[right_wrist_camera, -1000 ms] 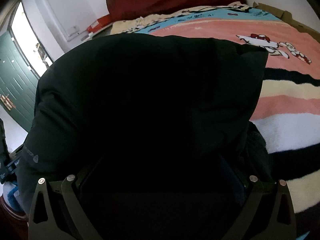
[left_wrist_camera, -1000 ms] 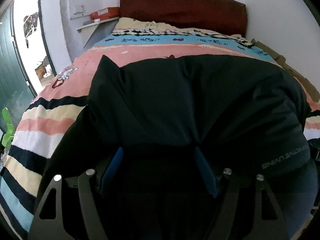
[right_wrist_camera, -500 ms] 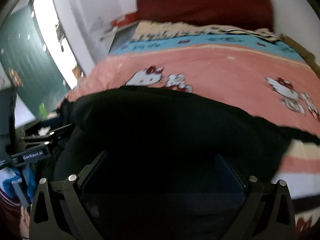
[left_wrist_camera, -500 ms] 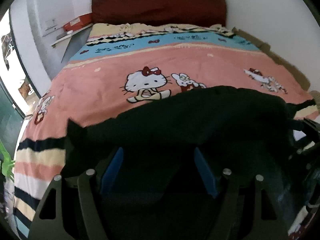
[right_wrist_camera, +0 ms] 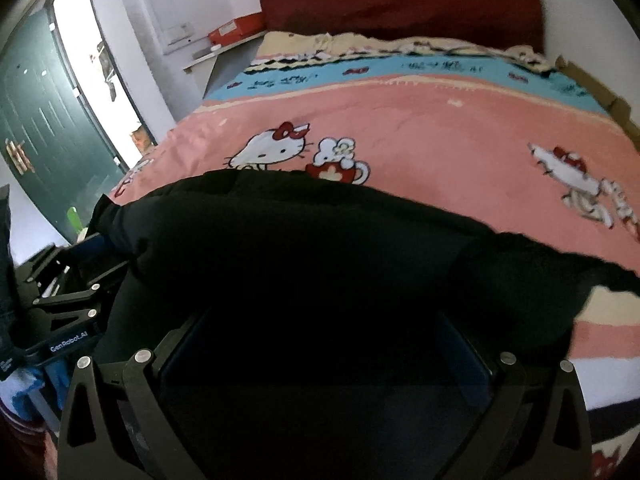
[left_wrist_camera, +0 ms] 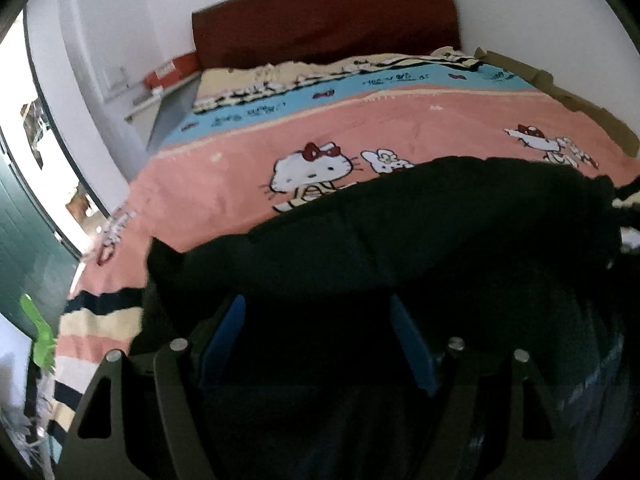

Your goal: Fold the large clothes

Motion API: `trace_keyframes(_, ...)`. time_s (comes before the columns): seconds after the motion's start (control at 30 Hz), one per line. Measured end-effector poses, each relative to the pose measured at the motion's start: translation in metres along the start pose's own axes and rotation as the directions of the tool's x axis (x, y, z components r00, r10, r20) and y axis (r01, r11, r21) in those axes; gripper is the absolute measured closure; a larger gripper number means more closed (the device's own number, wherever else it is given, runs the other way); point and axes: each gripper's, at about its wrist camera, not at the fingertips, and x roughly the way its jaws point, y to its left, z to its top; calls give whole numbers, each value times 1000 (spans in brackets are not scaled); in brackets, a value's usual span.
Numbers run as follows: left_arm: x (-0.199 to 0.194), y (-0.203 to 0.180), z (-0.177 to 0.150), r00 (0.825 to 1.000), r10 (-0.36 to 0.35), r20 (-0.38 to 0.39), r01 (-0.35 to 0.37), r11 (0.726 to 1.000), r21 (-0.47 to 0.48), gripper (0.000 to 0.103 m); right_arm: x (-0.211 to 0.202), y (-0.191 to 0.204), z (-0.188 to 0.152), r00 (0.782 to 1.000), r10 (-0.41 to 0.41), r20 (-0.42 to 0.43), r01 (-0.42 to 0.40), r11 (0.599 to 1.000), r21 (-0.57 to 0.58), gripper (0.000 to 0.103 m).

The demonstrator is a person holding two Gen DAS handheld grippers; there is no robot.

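Far left in the left wrist view, a dark green door (left_wrist_camera: 24,236) is standing beside a bright doorway, w/ a white wall shelf (left_wrist_camera: 160,98) carrying a flat red-orange box (left_wrist_camera: 172,70) next to the dark red padded headboard (left_wrist_camera: 324,20). The pink cartoon-cat bedspread w/ blue, cream and black stripes (left_wrist_camera: 360,132) is covering the bed. The large black fabric garment (left_wrist_camera: 400,240) is lying bunched across the near end of the bedspread, spreading from the left edge of the bed over to the right side and draping over both tools. The left gripper (left_wrist_camera: 316,336) is sitting w/ its blue finger pads (left_wrist_camera: 224,336) spread wide apart, black cloth filling the gap btwn them; can't tell if it's actually pinching anything. In the right wrist view, the left gripper is showing at far left, right at the garment's left end (right_wrist_camera: 72,300). The right gripper (right_wrist_camera: 324,344) is buried under the same garment (right_wrist_camera: 320,248), its fingers lost in the dark cloth, so can't tell whether it's clamping or loose. Cardboard (right_wrist_camera: 600,88) is lining the bed's far right edge.
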Motion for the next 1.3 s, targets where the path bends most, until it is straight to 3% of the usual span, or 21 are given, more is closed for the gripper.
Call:
trace_keyframes(0.27, -11, 15, -24, 999, -37, -2, 37, 998, -55, 29, -8, -43, -44, 999, 25, -34, -22, 996, 88, 1)
trace_keyframes(0.4, -21, 16, -30, 998, -53, 16, 54, 997, -54, 29, -14, -58, -57, 999, -11, -33, 14, 994, 106, 1)
trace_keyframes(0.53, -36, 11, -37, 997, -56, 49, 57, 998, -33, 29, -33, -49, -59, 998, -59, 9, 58, 995, 78, 1)
trace_keyframes(0.8, -59, 9, -62, 995, -70, 72, 73, 997, -36, 29, -65, -7, -71, 992, 64, 109, -69, 997, 43, 1)
trace_keyframes(0.97, -62, 9, -70, 996, -61, 63, 64, 997, -36, 29, -57, 6, -83, 993, 87, 78, -90, 995, 39, 1)
trace_keyframes(1.3, -78, 9, -80, 998, -36, 45, 37, 999, -30, 29, -58, -9, -102, 999, 23, 40, -25, 998, 62, 1)
